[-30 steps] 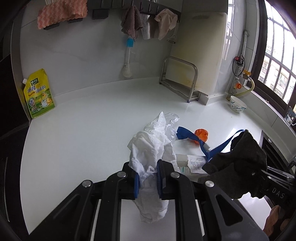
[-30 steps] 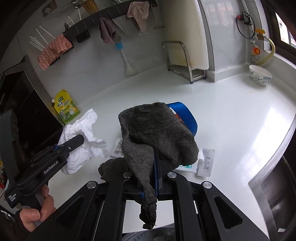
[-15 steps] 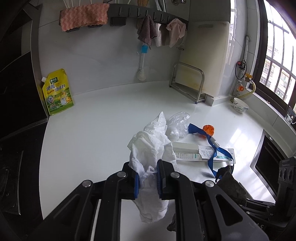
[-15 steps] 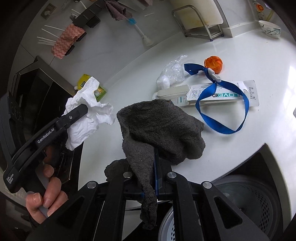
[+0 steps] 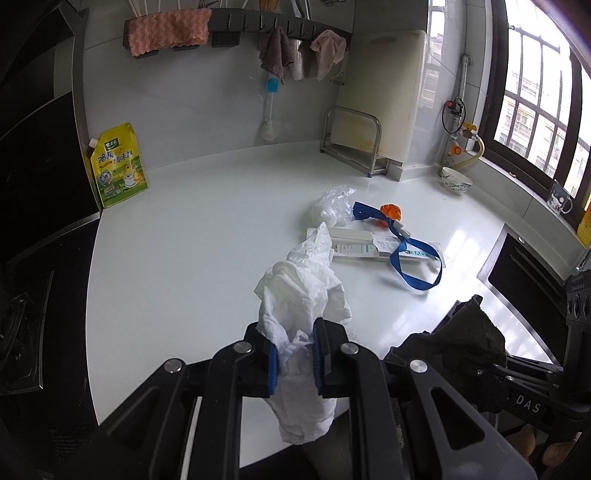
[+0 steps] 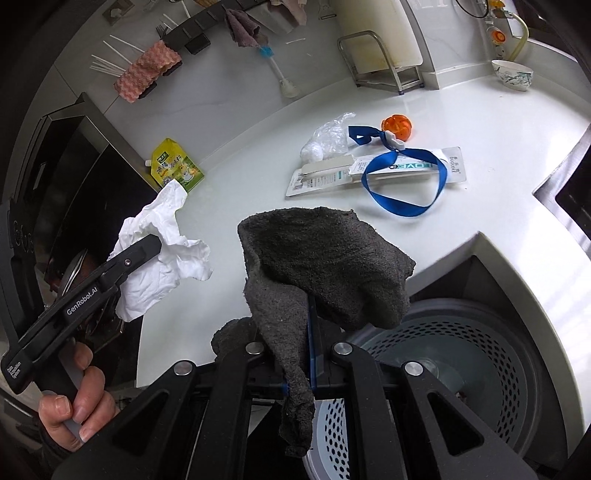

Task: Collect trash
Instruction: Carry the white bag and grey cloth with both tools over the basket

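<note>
White kitchen countertop (image 5: 192,236) curves along a pale wall, with a window at the far right. On the wall hangs a dark rail with a pink cloth (image 5: 168,31), a brownish rag (image 5: 275,51) and a bottle brush (image 5: 269,110) below it.

Left gripper (image 5: 294,363) has its jaws pressed together on a crumpled white paper towel (image 5: 303,295), which sticks up ahead of the fingers and hangs down under them. In the right wrist view the person's hand (image 6: 75,406) holds this tool by its handle, at the left side, off the counter edge.

Right gripper (image 6: 299,369) pinches a dark grey cloth (image 6: 321,266); the cloth drapes over the fingers and covers most of them, so the tips are not seen. Just below and to the right of this gripper stands a grey perforated bin (image 6: 461,369), under the counter edge.

Ahead of both grippers, well apart from them, more trash lies on the counter: a flat toothpaste package (image 6: 376,171), a blue ribbon loop (image 6: 402,184) lying across it, a crumpled clear plastic bag (image 6: 327,138) just beyond the package, and an orange ball-shaped thing (image 6: 397,127) beside the ribbon's far end.

Far to the left of the left gripper a yellow seasoning pouch (image 5: 118,164) leans on the wall. Far ahead stands a metal rack (image 5: 354,144) with a white cutting board (image 5: 384,96), and a small bowl (image 5: 456,181) to the right of it.
</note>
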`<action>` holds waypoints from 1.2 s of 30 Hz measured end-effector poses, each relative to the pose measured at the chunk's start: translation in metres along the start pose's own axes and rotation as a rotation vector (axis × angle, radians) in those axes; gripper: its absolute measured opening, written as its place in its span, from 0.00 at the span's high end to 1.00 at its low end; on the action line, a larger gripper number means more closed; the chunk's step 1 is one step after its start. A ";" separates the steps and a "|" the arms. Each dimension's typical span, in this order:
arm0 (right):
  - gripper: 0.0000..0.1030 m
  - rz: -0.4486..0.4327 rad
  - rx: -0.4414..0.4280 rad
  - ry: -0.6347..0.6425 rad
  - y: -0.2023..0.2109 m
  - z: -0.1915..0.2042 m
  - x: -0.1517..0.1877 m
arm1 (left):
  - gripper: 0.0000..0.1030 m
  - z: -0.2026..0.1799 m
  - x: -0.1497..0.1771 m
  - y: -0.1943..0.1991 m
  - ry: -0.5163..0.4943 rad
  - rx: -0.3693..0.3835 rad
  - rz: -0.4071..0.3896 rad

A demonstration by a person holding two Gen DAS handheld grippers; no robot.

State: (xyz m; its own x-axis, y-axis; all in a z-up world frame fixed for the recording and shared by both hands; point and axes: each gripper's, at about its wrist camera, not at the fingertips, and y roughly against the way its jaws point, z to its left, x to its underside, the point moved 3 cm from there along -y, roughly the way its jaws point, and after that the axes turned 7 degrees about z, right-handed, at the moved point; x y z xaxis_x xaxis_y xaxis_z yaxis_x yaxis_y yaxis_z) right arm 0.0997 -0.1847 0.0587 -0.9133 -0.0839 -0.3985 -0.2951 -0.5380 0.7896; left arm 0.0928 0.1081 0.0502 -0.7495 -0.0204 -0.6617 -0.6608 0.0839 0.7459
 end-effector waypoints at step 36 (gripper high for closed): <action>0.93 -0.128 0.435 -0.068 0.047 -0.090 0.125 | 0.86 -0.134 0.129 -0.043 -0.222 0.129 0.226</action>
State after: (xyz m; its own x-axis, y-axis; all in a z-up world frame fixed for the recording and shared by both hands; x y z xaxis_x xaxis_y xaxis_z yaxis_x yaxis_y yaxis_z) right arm -0.0033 -0.2959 0.0038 -0.8736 0.0231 -0.4860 -0.4843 -0.1374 0.8640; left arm 0.0191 -0.0314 -0.0574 -0.8401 0.2297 -0.4915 -0.4574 0.1874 0.8693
